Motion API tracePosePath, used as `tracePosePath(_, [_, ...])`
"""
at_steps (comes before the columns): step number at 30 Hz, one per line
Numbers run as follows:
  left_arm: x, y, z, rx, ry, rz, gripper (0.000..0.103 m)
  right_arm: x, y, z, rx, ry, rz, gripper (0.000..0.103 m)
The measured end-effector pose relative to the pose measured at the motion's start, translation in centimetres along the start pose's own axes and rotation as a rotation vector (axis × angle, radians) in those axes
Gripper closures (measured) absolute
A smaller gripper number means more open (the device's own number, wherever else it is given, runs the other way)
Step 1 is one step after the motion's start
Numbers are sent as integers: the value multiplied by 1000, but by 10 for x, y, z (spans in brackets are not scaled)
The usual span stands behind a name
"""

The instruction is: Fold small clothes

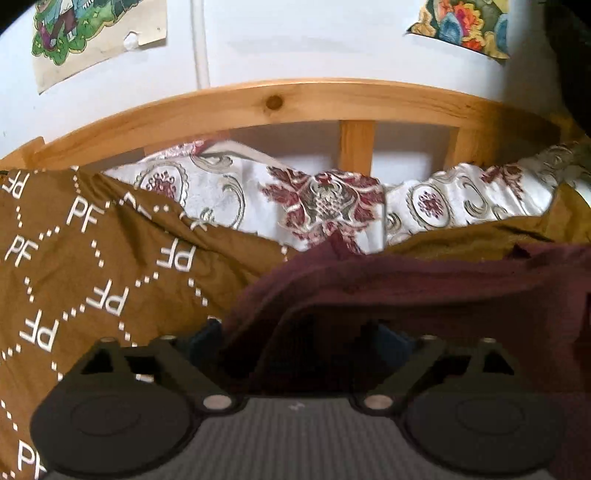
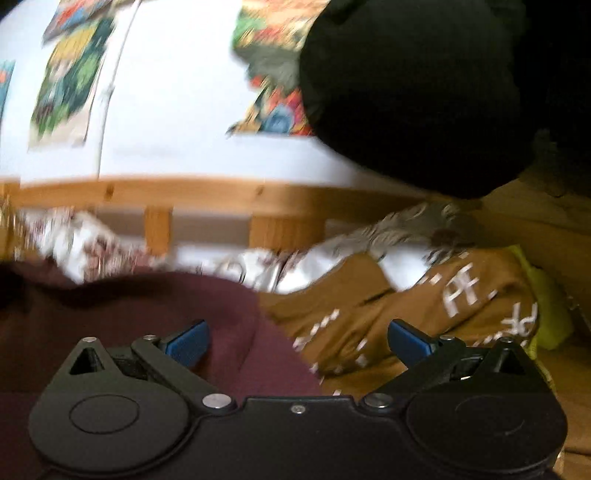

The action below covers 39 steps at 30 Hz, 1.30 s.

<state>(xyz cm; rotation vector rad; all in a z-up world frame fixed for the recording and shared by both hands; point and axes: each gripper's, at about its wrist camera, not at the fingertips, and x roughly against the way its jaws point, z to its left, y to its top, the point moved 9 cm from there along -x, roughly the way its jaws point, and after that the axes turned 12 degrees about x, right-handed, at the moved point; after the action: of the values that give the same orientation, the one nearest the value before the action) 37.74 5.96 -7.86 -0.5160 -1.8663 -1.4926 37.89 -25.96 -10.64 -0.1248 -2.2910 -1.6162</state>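
A dark maroon garment [image 1: 406, 295] lies rumpled on a brown bedspread [image 1: 92, 277] printed with white "PF" letters. My left gripper [image 1: 299, 339] is right over it, jaws wide apart. A fold of the maroon cloth sits loose between the blue fingers [image 1: 207, 336] and half hides them. In the blurred right wrist view the same maroon garment [image 2: 129, 314] fills the lower left. My right gripper [image 2: 299, 343] stands open above its edge: one blue finger [image 2: 188, 345] over the cloth, the other over the bedspread [image 2: 369, 314]. Nothing is pinched in either.
A white cloth with a red floral pattern [image 1: 321, 199] lies bunched along the wooden bed rail [image 1: 273, 103]. Behind it is a white wall with colourful posters [image 1: 85, 33]. A big dark shape [image 2: 406, 92] fills the right view's upper right; something yellow-green [image 2: 546, 295] lies at the bedspread's right edge.
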Motion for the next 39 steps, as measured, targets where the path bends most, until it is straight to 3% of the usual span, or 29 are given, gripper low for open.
tracePosePath(4, [-3,-8,13,-27,73,4,5,-8,-16,-6,-48,-37,71,1])
tracePosePath(9, [-15,10,31,-134,306,-47,5,-8,-23,-12,-75,-64,92,1])
tracePosePath(15, [-10,34,63,7,330,-80,5,-10,-21,-12,-63,-84,76,1])
tracePosePath(19, [2,28,75,35,338,-70,2,4,-3,-10,-82,-43,-57,1])
tracePosePath(25, [25,-14,81,122,250,23,1,-3,10,10,-21,46,-63,28])
tracePosePath(28, [39,-33,86,146,215,52,1,-11,11,14,-38,102,-39,64])
tracePosePath(29, [44,-37,87,150,204,59,1,-11,11,15,-48,112,-38,85])
tracePosePath(30, [49,-41,89,153,192,67,1,-11,13,14,-62,126,-38,95])
tracePosePath(32, [61,-49,92,168,162,80,1,-9,15,12,-101,143,-38,101])
tracePosePath(37, [80,-76,85,175,64,120,1,-4,19,1,-179,142,-21,101])
tracePosePath(38, [83,-83,82,185,29,131,1,-4,19,1,-190,141,-9,98])
tracePosePath(39, [86,-89,79,200,-14,140,1,-5,18,2,-200,141,10,88])
